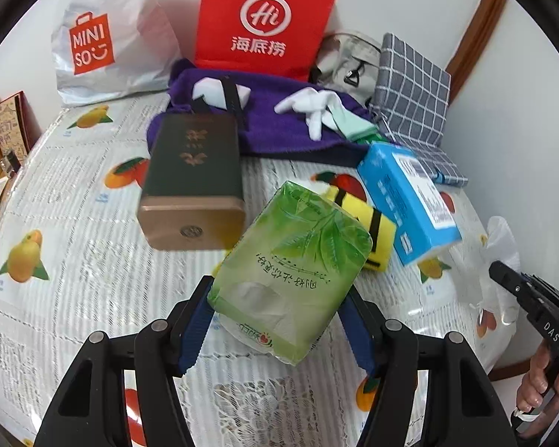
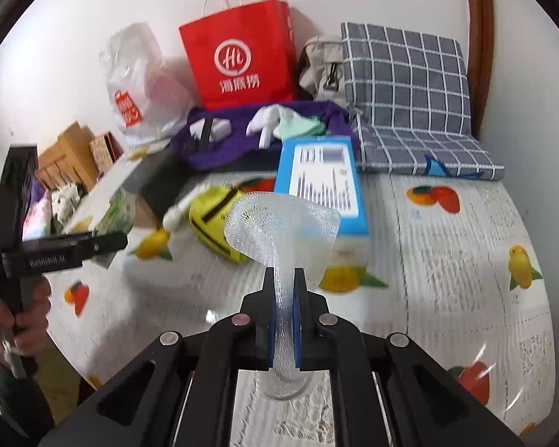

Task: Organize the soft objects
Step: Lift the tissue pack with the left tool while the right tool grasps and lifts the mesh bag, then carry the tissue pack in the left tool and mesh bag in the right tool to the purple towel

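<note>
A green tissue pack [image 1: 292, 279] is clamped by the left gripper [image 1: 279, 329]; white foam netting [image 2: 283, 231] is pinched by the right gripper [image 2: 284, 320].

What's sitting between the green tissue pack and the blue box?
A yellow pouch with black stripes lies between the green tissue pack and blue box, seen in the left wrist view.

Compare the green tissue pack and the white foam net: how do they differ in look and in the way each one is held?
The green tissue pack is opaque, printed and blocky; the white foam net is translucent mesh that flops over.
The left hand-held gripper spreads wide around the pack; the right hand-held gripper pinches the net almost flat.
Both are soft and gripped above the fruit-print tablecloth.
</note>
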